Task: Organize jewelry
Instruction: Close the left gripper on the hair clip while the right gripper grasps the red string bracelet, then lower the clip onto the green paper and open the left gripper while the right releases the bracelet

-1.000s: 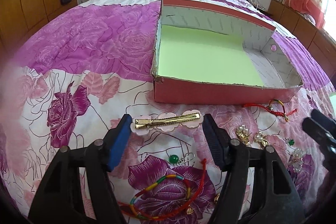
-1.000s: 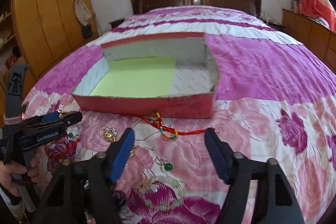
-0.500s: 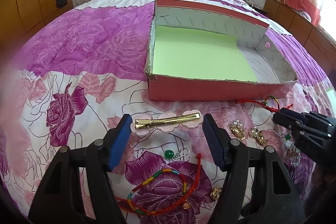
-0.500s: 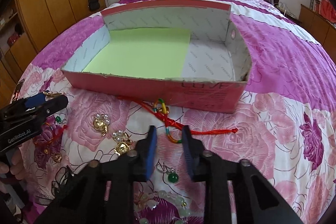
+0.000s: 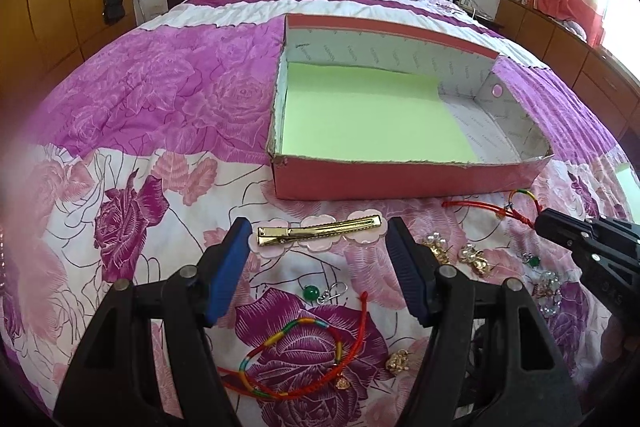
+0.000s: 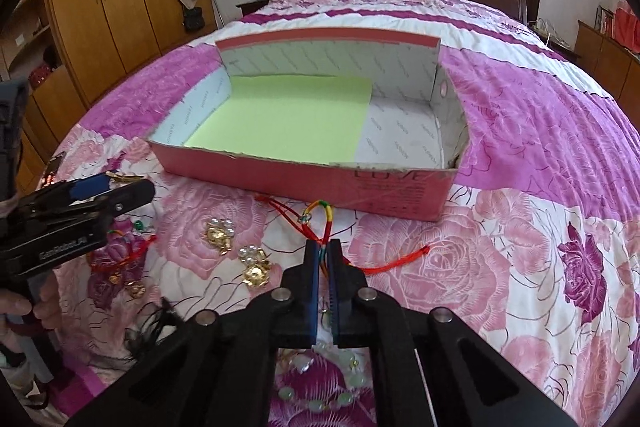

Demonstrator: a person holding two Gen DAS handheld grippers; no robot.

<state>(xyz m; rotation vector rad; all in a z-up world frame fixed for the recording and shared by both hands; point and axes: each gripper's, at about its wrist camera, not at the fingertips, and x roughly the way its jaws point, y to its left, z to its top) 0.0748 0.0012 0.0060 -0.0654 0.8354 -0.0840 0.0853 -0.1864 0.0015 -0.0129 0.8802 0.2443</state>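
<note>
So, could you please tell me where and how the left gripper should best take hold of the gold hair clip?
Grip the gold hair clip across its narrow width at mid-length, coming straight down from above. It lies flat and sideways on the bedspread between the open left gripper fingers, so turn the fingers a quarter first.

**Right gripper clamped on red cord bracelet**

Right gripper (image 6: pixel 324 247) pinched tight on red cord bracelet (image 6: pixel 316 217), just in front of pink box (image 6: pixel 304 175). Box sits on floral bedspread (image 6: pixel 520 227), green sheet (image 6: pixel 280 115) inside. Pearl-and-gold earrings (image 6: pixel 240 251) lie left of the bracelet. Left gripper (image 6: pixel 120 193) at the left edge, fingers spread.
</note>
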